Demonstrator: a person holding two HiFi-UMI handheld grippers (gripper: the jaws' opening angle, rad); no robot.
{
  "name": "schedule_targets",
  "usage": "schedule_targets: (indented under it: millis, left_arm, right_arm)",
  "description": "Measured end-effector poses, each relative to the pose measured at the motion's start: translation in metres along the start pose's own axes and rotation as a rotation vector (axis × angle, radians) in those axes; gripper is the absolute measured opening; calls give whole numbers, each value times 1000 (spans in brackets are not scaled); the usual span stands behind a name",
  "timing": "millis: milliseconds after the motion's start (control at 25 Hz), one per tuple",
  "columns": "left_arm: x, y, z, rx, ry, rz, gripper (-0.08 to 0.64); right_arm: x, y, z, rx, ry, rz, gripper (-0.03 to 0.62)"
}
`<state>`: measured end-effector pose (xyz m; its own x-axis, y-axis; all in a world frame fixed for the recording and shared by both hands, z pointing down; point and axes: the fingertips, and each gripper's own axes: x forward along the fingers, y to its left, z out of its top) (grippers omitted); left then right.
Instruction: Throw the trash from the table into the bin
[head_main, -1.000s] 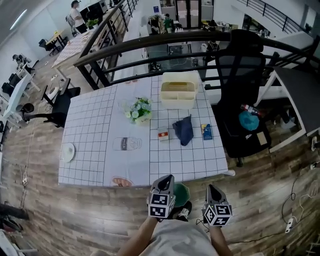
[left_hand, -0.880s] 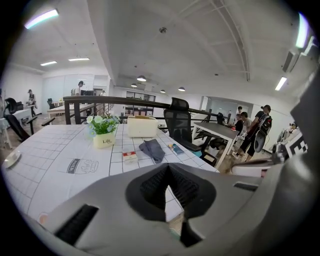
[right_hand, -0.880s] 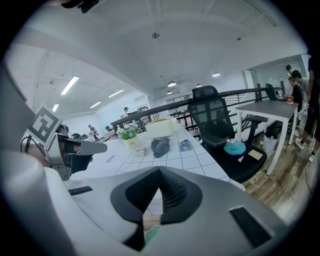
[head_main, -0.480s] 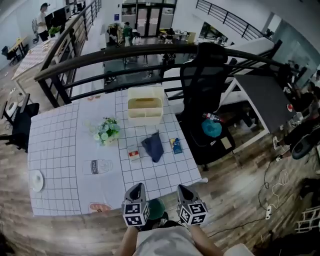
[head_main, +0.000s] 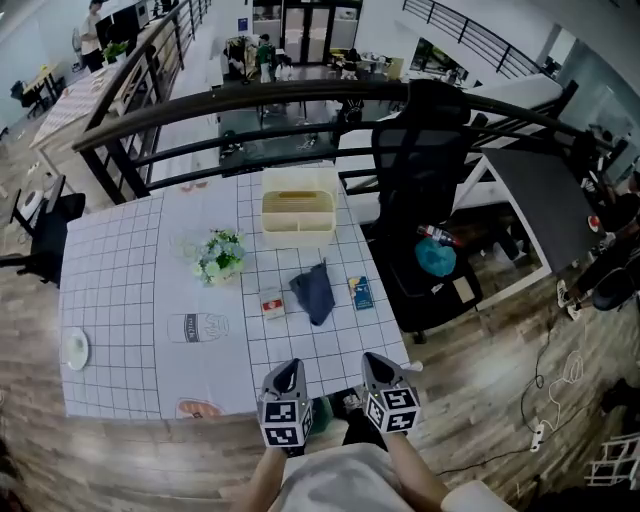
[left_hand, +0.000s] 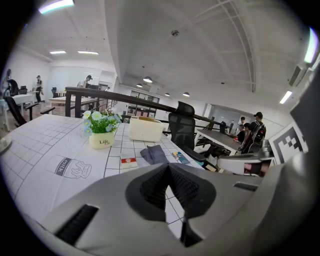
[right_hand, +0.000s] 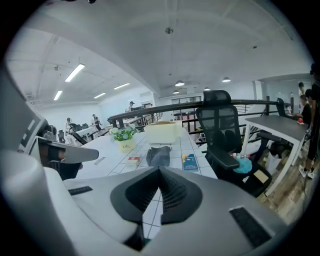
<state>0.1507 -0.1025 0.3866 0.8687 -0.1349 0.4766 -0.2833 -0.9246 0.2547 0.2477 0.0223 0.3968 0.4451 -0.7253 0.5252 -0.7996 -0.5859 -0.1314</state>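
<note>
Head view: L gripper (head_main: 288, 372) & R gripper (head_main: 376, 362) both pressed together, empty, at table (head_main: 120, 300) edge. Trash ahead of tips: red-white pack (head_main: 272, 303), dark cloth (head_main: 315, 292), blue packet (head_main: 362, 293). Green bin (head_main: 320, 411) below, btwn them. Spread jaws before reaching; prob. nearest pack first, pinch low.

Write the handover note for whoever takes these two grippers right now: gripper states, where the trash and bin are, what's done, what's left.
Left gripper: shut, empty, held at the table's near edge.
Right gripper: the same.
On the table: red-and-white packet, dark cloth and blue packet, side by side in front of the cream box.
Green bin: on the floor at the near edge, between the grippers.
Done: nothing picked up.
Left: grab each piece and drop it in the bin.
</note>
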Motion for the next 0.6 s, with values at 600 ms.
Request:
schedule_targets:
  millis: [600]
  left_arm:
    - [114, -73, 4, -39, 45, 214, 21]
  right_arm:
    - [111, -129, 18, -264, 112, 380, 43]
